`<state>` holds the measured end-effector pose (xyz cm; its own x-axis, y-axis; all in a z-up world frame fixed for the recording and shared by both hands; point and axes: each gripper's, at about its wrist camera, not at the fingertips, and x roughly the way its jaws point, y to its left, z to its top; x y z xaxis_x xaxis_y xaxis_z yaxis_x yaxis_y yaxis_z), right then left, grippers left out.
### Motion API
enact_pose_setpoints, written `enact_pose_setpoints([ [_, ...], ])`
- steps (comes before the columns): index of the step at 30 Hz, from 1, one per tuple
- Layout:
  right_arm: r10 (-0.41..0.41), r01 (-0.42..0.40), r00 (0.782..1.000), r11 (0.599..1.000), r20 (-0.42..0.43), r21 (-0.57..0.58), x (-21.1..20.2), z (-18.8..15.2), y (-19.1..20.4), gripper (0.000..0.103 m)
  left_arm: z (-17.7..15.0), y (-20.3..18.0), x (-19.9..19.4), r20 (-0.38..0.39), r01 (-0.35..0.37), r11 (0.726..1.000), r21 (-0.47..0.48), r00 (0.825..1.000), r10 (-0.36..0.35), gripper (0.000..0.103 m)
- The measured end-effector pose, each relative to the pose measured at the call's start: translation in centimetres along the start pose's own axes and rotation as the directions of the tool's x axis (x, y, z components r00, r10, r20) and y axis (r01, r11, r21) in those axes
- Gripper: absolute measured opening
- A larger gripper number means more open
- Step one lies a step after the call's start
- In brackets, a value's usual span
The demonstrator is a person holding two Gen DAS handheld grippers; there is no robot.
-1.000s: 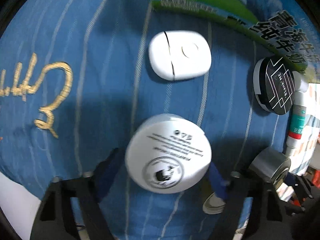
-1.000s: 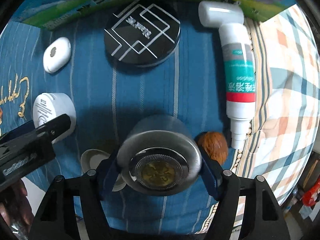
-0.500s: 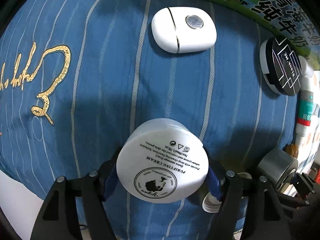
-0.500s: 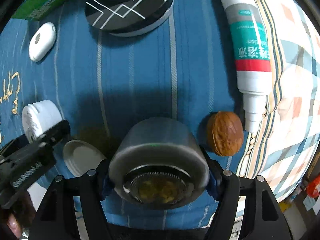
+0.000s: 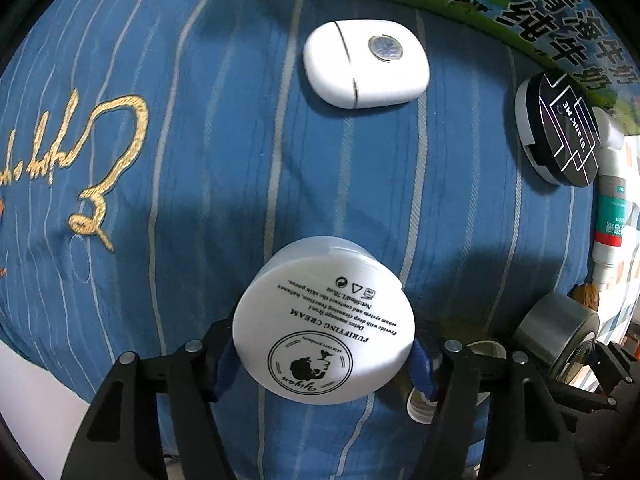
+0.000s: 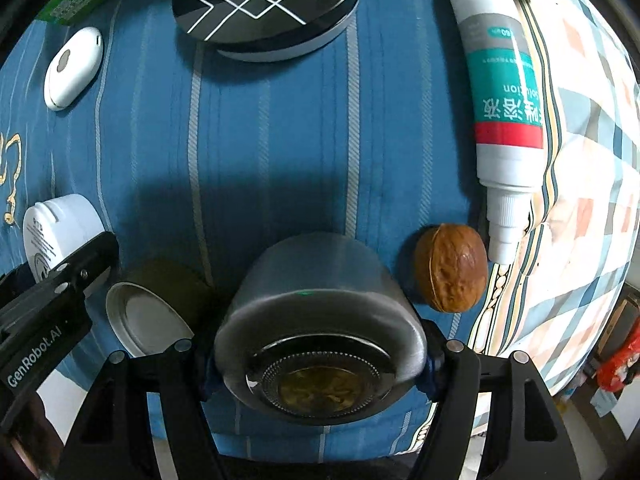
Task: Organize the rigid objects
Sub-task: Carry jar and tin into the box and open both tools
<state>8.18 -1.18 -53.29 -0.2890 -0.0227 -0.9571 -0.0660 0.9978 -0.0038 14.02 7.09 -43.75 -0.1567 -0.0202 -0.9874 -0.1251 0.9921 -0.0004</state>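
Now left gripper (image 5: 324, 356) clamps the cream jar (image 5: 323, 322), right gripper (image 6: 318, 356) the metal tin (image 6: 320, 320).

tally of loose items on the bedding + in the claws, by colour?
White: 4 - cream jar, oval case, bottle, small lid
Black: 1 - round compact
Grey metal: 1 - canister
Brown: 1 - walnut
Total: 7
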Motion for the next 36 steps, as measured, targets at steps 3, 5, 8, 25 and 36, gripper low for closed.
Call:
enact_pose_setpoints([
  [3, -0.002, 0.002, 1.000, 1.000, 0.016, 0.001, -0.8, 0.7, 0.2, 0.073, -1.1, 0.2, -0.9, 0.020, -0.006, 1.000, -0.004, 1.000, 0.006, 0.065],
  [5, -0.007, 0.007, 1.000, 1.000, 0.020, 0.000, -1.6, 0.0, -0.2, 0.073, -2.1, 0.6, -2.0, 0.038, 0.001, 1.000, -0.003, 0.999, -0.001, 0.065],
  [8, 0.009, -0.009, 0.999, 1.000, 0.034, -0.001, -2.0, -1.5, -0.3, 0.073, -3.3, 0.8, -4.0, 0.068, 0.010, 1.000, -0.005, 0.998, -0.009, 0.065],
  [25, 0.239, -0.239, 0.936, 0.971, 0.257, -0.032, -17.4, -6.8, -4.8, 0.073, -1.1, -3.1, -20.8, 0.308, 0.135, 0.981, 0.137, 0.936, -0.171, 0.065],
  [36, 0.213, -0.194, 0.906, 0.977, 0.365, -0.090, -27.8, 6.4, -6.7, 0.073, 10.8, -7.6, -23.6, 0.377, 0.102, 0.978, 0.180, 0.912, -0.164, 0.065],
])
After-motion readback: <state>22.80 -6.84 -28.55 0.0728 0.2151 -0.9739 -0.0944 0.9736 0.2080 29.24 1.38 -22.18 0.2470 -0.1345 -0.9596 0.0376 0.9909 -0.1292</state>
